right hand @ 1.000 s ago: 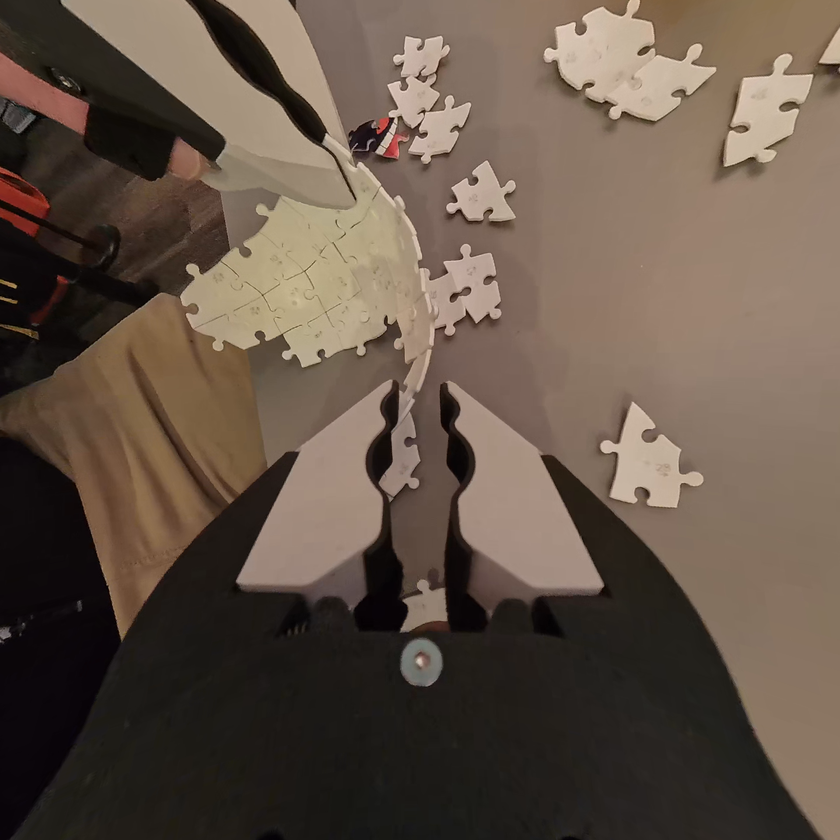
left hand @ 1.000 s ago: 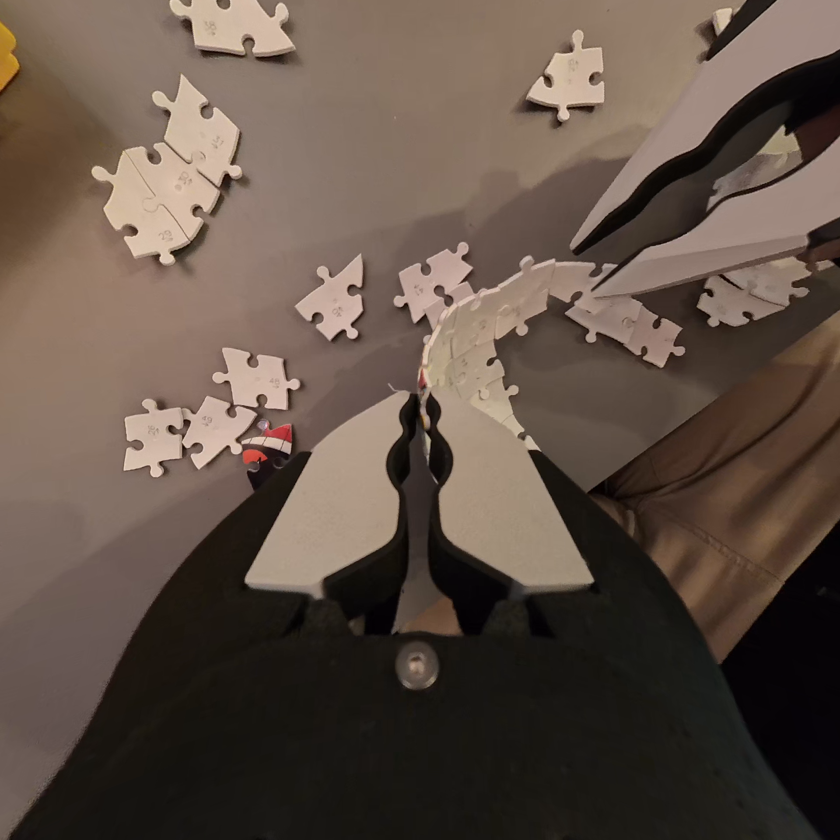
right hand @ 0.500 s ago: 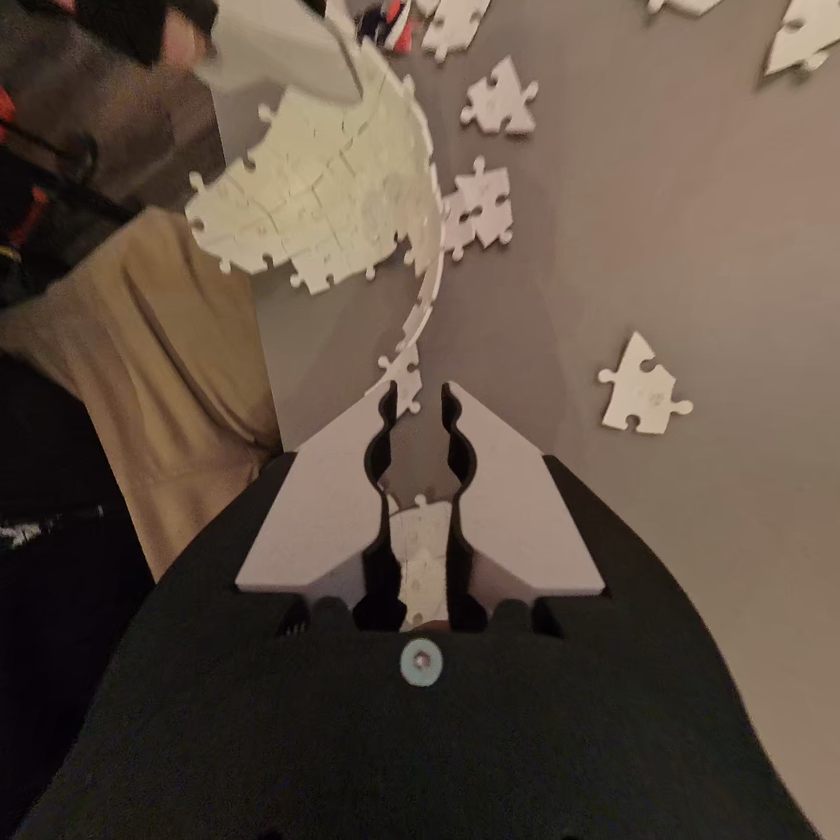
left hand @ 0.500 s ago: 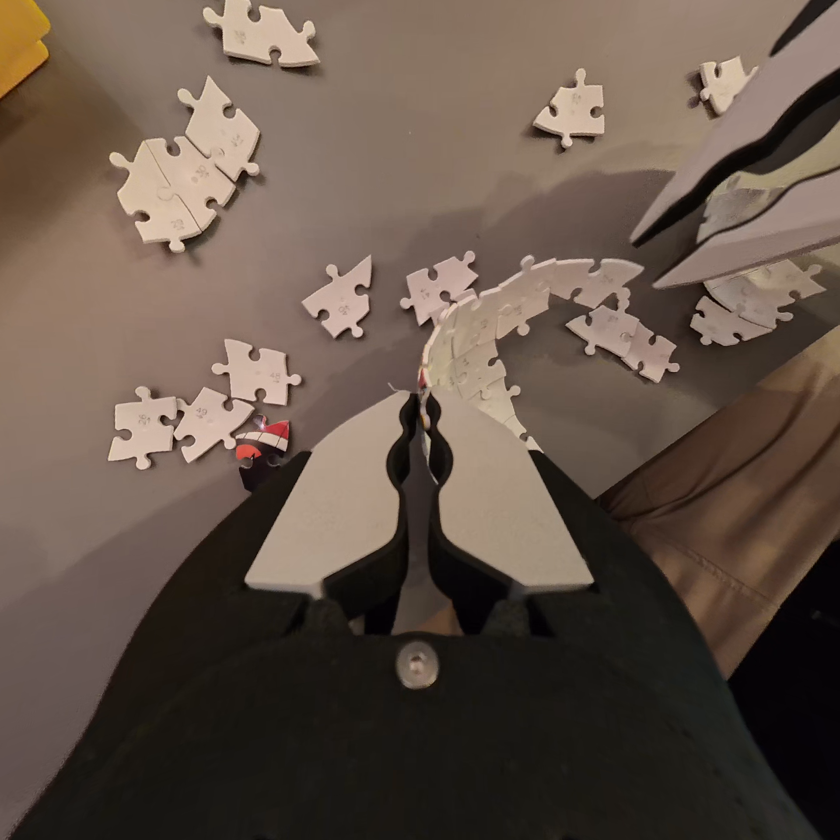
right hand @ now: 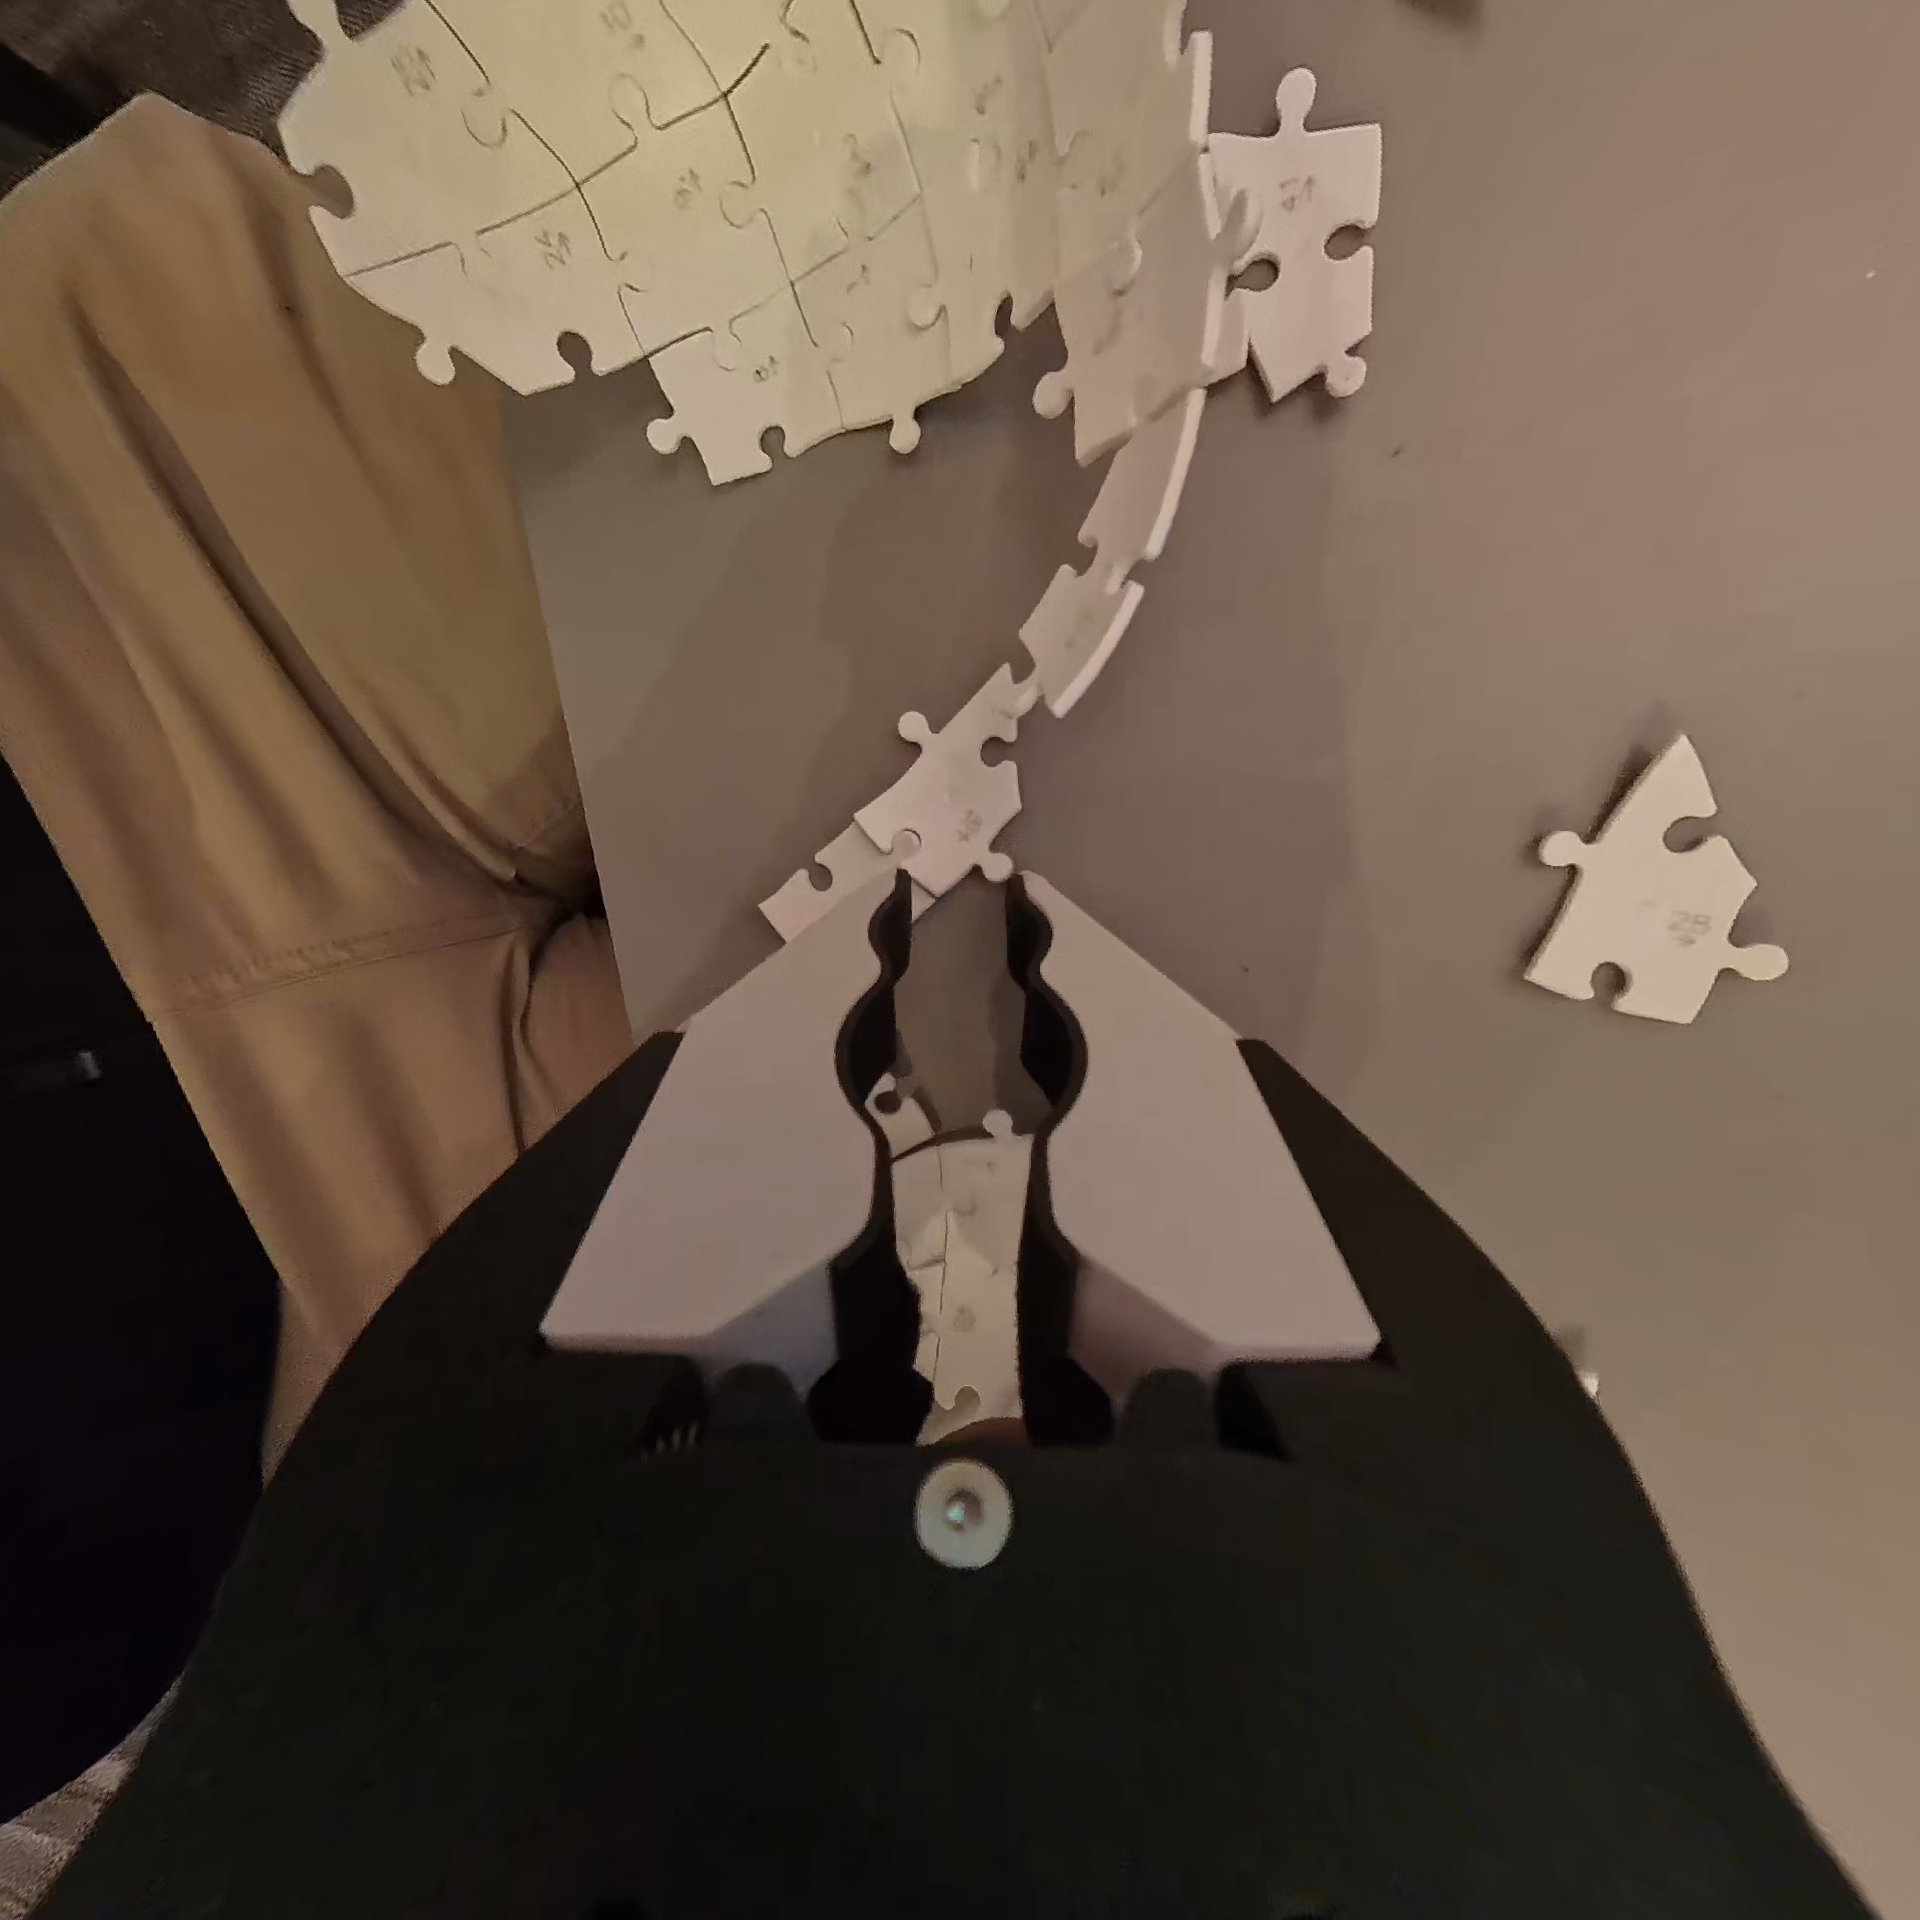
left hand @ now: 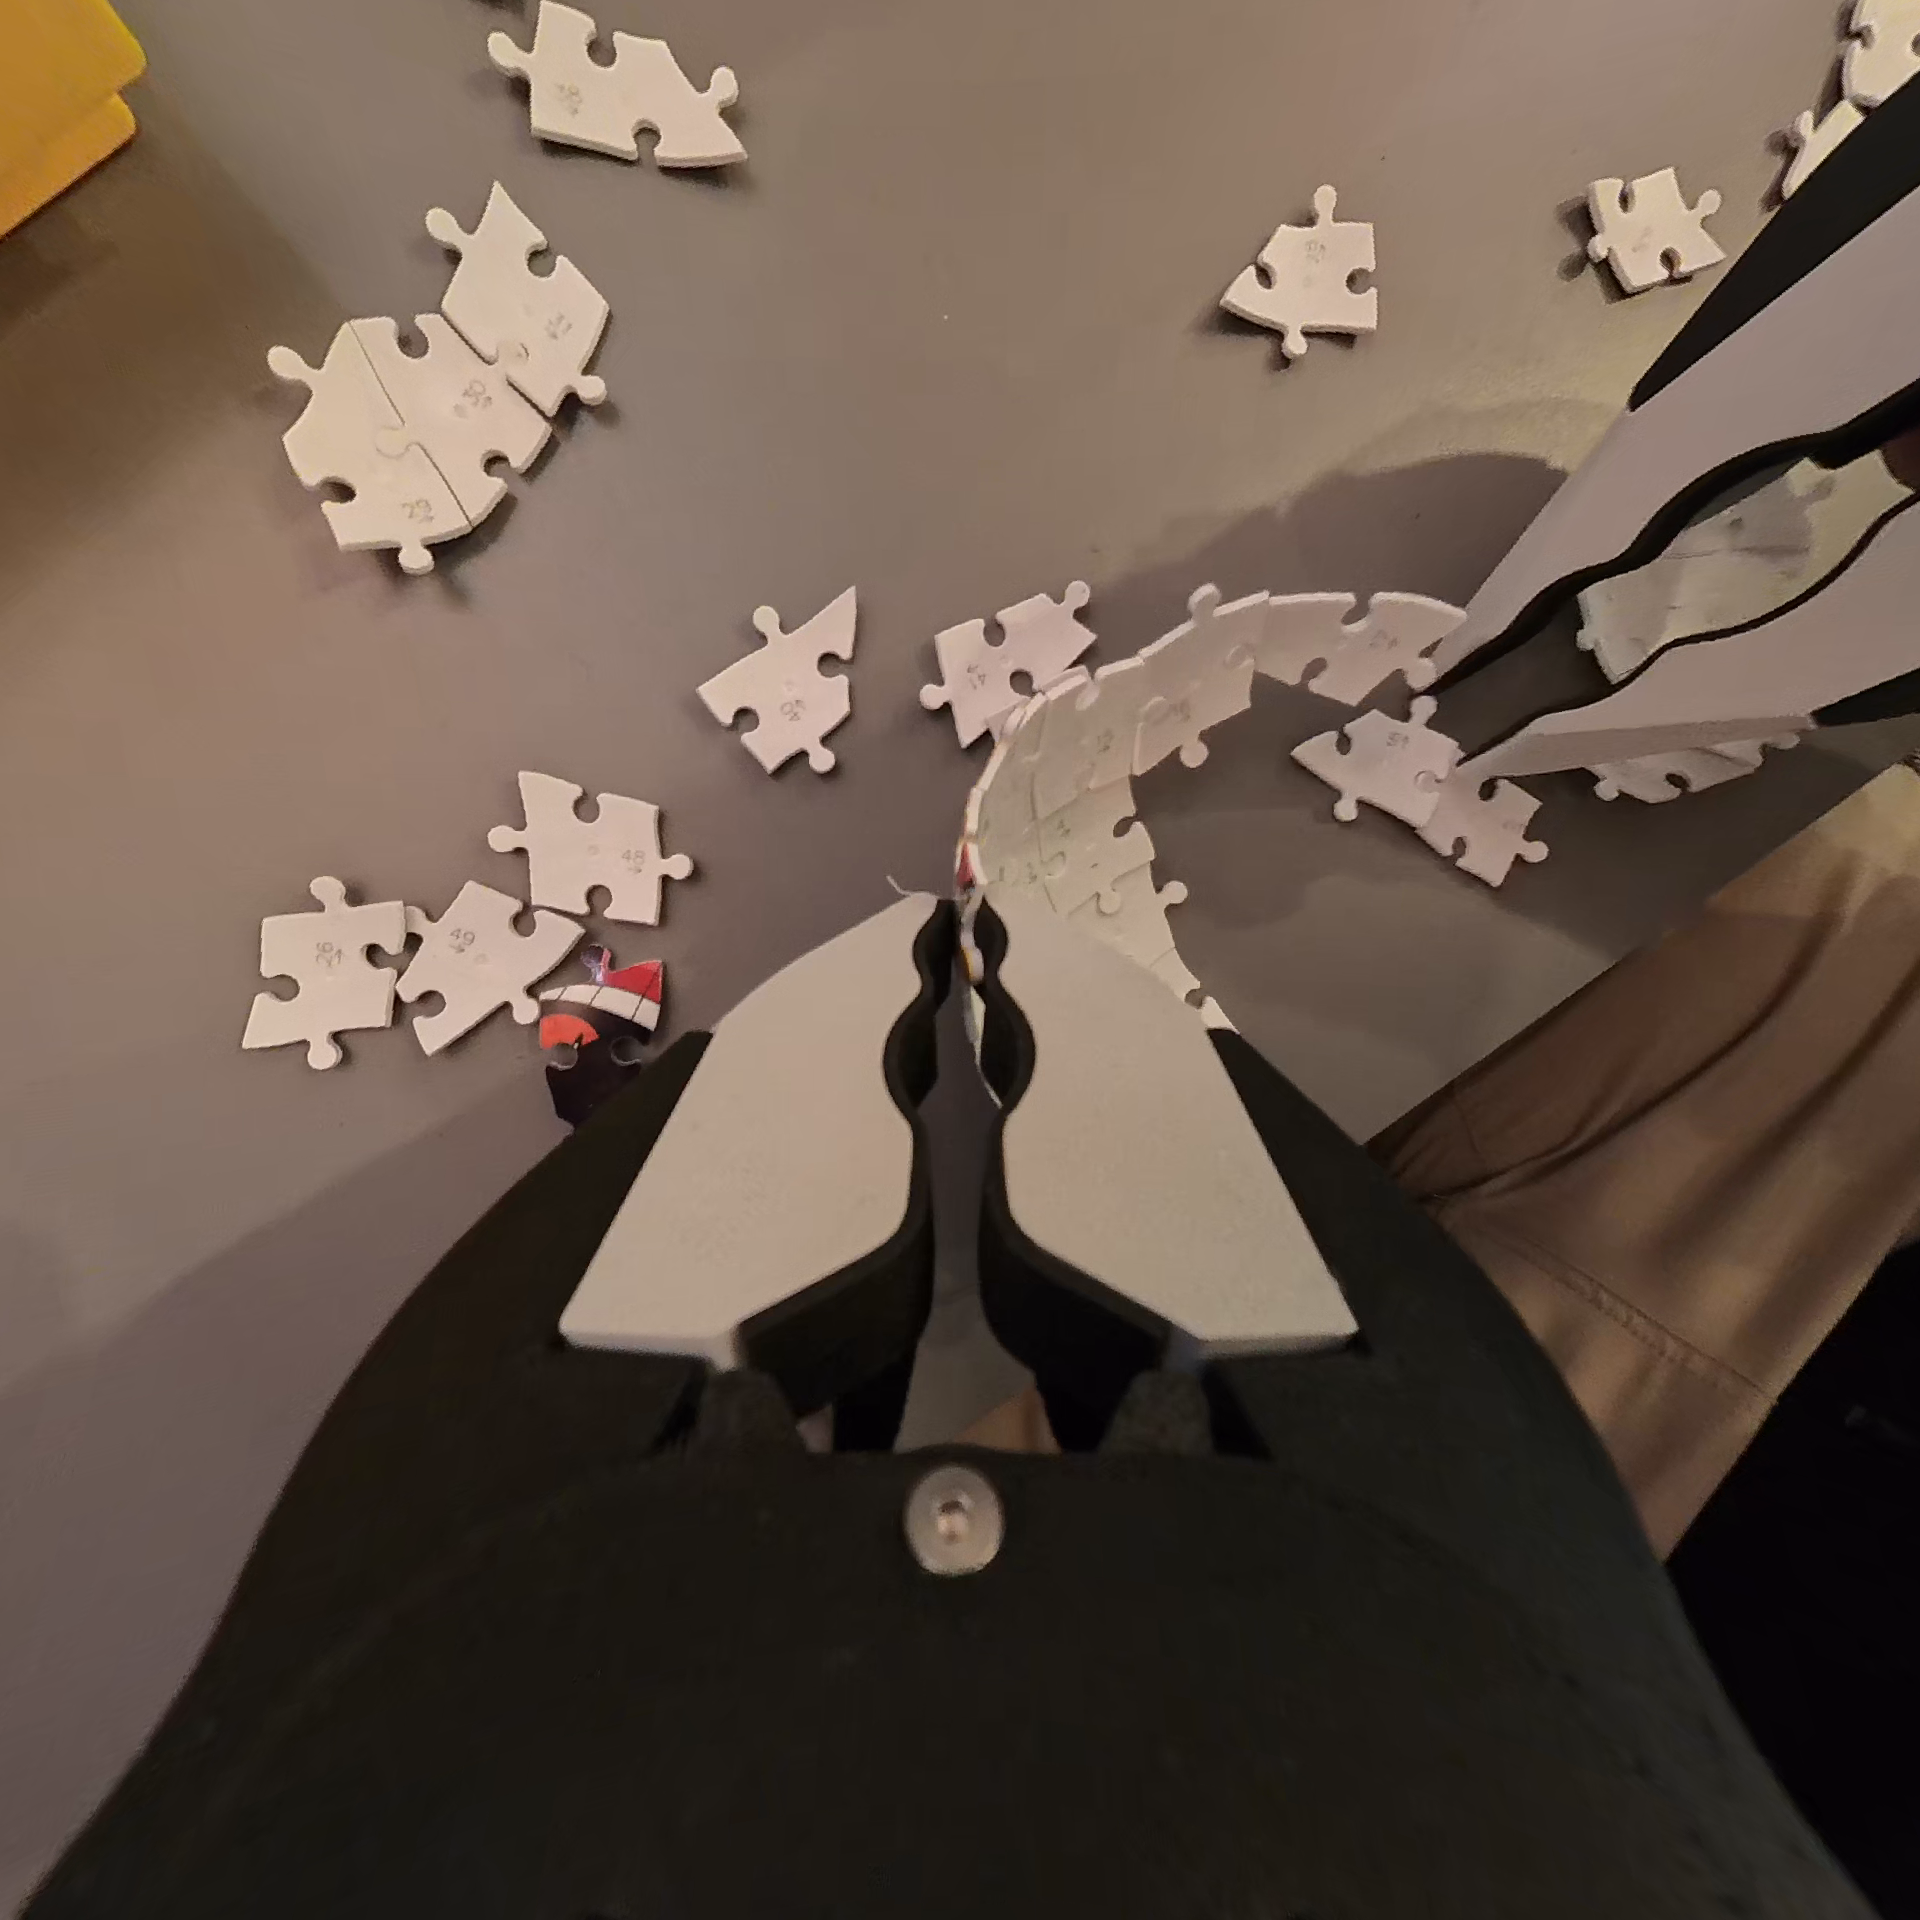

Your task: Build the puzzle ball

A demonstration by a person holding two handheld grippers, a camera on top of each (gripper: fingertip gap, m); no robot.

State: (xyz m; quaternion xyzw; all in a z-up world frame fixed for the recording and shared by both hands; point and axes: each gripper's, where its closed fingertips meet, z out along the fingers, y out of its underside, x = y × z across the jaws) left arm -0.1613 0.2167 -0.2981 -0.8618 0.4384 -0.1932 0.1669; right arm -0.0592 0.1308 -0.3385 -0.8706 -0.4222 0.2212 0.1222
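A curved white shell of joined puzzle pieces (left hand: 1081, 769) stands on edge over the grey table (left hand: 1018, 343). My left gripper (left hand: 958, 920) is shut on its near rim. A thin strip of pieces (left hand: 1340, 639) arcs from the shell toward my right gripper (left hand: 1452, 717), which is open with its tips just short of the strip's end. In the right wrist view the right gripper (right hand: 958, 888) is open and empty. The strip's end piece (right hand: 951, 800) lies just ahead of its fingertips. The shell (right hand: 727, 208) fills the top left.
Loose white pieces lie face down on the table: one (left hand: 790, 686), a joined cluster (left hand: 447, 405), a joined pair (left hand: 1423, 790) and one (right hand: 1652, 914). A coloured piece (left hand: 603, 1013) lies by my left gripper. A person's tan trouser leg (left hand: 1662, 1195) borders the table. A yellow object (left hand: 52, 104) is far left. My hands' fingertips stand some 15 centimeters from each other.
My right gripper slid back off the strip, so the end piece that was between its fingers is now just ahead of the tips. My left gripper kept its hold on the shell.
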